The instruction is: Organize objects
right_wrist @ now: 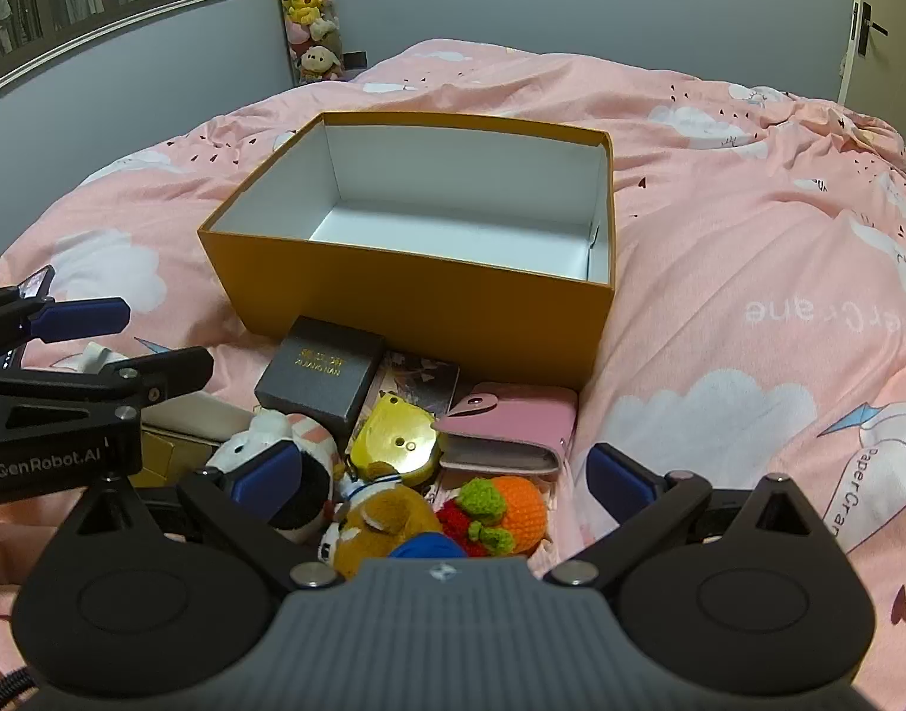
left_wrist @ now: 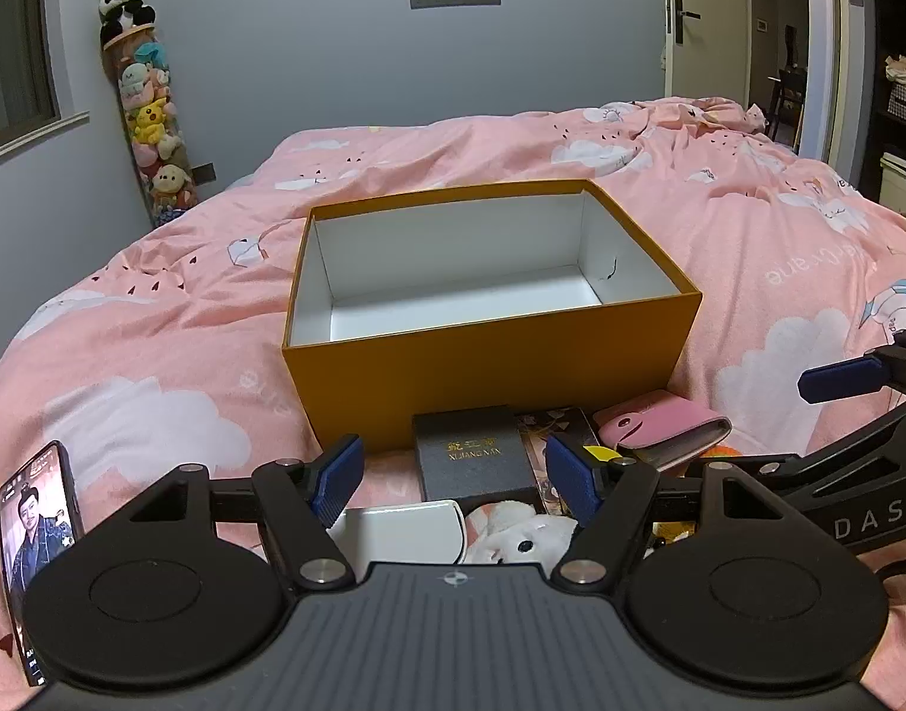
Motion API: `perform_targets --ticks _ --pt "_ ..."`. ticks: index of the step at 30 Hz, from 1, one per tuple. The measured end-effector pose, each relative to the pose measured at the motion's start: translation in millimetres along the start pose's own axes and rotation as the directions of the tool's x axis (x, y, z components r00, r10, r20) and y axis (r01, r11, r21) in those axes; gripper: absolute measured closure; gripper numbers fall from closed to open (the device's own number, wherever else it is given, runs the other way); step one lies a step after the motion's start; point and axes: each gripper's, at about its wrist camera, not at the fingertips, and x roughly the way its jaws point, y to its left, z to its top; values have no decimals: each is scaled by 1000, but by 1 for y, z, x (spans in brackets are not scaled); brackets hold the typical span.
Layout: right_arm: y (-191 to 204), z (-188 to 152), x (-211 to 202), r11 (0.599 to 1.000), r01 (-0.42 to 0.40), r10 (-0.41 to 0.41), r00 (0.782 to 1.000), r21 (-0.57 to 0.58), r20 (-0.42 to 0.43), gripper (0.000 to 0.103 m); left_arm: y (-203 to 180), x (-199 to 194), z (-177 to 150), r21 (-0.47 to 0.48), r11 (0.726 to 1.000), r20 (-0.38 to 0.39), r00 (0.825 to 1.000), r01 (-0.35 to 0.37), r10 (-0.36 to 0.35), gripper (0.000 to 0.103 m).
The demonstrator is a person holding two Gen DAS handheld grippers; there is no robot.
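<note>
On the pink bed cover [right_wrist: 719,225], an orange cardboard box [right_wrist: 405,290] with a white interior is set open side up; nothing is seen inside it. Directly in front of its near wall, a cluster of small objects is laid. A dark grey gift box [right_wrist: 322,379], touching the orange box wall, is printed in gold with Chinese characters and the word "XLJIANG NAN" [left_wrist: 473,455]. Beside it, a pink snap-closure wallet [right_wrist: 512,426] is placed over a printed card. A yellow tape-measure-like case [right_wrist: 399,438] rests between the gift box and the wallet. Nearer the cameras, a crocheted orange fruit [right_wrist: 521,506], a brown plush bear [right_wrist: 381,527] and a white plush toy [left_wrist: 524,539] are grouped, with a white tray-like object [left_wrist: 399,533] just beside the white plush.

The left gripper [left_wrist: 455,483] is held above the gift box with its blue-padded fingers [left_wrist: 337,477] spread wide and nothing gripped. The right gripper [right_wrist: 444,477] is held above the plush toys, fingers likewise fully apart and empty. The lettering "GenRobot.AI" is read on the left gripper body in the right wrist view; "DAS" is read on the right gripper body in the left wrist view.

The bed cover is printed with clouds and the words "Paper Crane". A phone [left_wrist: 35,539] with a lit screen lies at the left.
</note>
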Motion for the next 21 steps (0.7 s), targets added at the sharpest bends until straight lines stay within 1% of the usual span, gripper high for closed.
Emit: perform_targets --ticks 21 --pt "0 -2 2 1000 -2 3 1000 9 -19 1 1 2 -1 -15 1000 -16 1000 -8 8 21"
